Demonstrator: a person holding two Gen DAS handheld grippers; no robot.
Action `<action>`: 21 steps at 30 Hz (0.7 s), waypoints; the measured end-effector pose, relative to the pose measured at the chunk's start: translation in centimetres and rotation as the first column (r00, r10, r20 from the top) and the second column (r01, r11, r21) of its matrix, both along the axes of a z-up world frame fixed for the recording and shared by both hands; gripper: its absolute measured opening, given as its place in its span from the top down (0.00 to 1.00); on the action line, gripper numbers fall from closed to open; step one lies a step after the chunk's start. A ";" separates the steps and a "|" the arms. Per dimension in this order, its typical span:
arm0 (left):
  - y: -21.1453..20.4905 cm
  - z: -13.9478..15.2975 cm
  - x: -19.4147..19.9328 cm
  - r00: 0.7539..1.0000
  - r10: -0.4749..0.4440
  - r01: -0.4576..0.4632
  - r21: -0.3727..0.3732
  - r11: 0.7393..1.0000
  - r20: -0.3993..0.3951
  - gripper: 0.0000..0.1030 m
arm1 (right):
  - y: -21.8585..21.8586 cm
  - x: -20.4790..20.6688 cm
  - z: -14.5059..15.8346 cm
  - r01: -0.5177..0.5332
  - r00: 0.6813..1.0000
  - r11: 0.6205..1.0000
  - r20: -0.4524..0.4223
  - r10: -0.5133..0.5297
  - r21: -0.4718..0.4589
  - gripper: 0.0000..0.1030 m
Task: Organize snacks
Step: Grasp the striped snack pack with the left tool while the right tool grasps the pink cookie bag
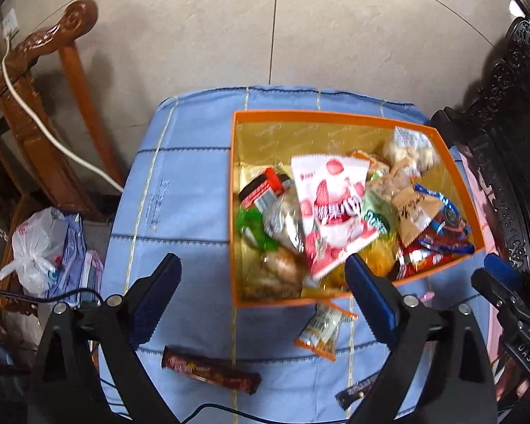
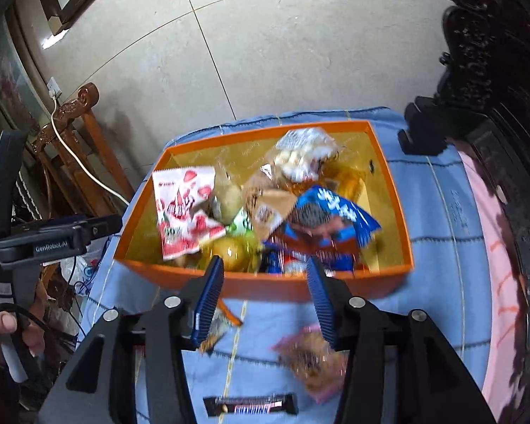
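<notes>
- Looking down from both wrist views, I see the orange box [image 1: 339,116] filling the centre right of the left wrist frame, on the blue cloth [image 1: 187,194], already heaped with packets.
- My left gripper [image 1: 261,275] is released, its jaws spread wide with nothing between them; the strawberry packet [image 1: 330,208] lies on top of the heap, its lower corner close to the right-hand pad.
- My right gripper [image 2: 265,275] stands part open and empty at the box's near wall; the blue packet [image 2: 339,219] sits on the pile just beyond its tips.
- Loose snacks remain outside the box: the brown bar [image 1: 210,374] at the lower left of the left wrist frame, a small orange-edged packet [image 1: 318,332] at lower centre, the dark bar [image 2: 251,406] and a pink packet [image 2: 311,360] at the bottom of the right wrist frame.
- I judge these to be light, crinkly and slippery film packs; the bars are stiffer.
- I would pinch a packet across a sealed edge, gently so the contents do not crush, and take a bar across its middle.
</notes>
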State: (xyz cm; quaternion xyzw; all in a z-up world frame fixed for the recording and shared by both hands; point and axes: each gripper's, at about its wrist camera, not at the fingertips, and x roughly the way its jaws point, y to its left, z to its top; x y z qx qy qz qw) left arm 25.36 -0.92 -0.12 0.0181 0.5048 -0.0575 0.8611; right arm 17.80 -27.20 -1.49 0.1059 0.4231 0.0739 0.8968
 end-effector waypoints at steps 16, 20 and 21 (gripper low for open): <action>0.0 -2.7 -6.8 0.996 -0.061 0.063 0.022 0.998 -0.067 0.11 | -0.7 -6.7 -2.7 0.029 0.998 1.000 -0.063 -0.030 -0.012 0.39; -1.5 -5.7 -8.5 0.984 -0.142 0.148 0.054 0.987 -0.110 0.11 | -1.2 -7.7 -4.7 0.033 0.993 0.999 -0.115 -0.036 -0.023 0.37; -1.9 -6.6 -8.7 0.980 -0.151 0.161 0.073 0.984 -0.132 0.11 | -1.3 -8.0 -5.2 0.033 0.991 0.999 -0.130 -0.036 -0.024 0.37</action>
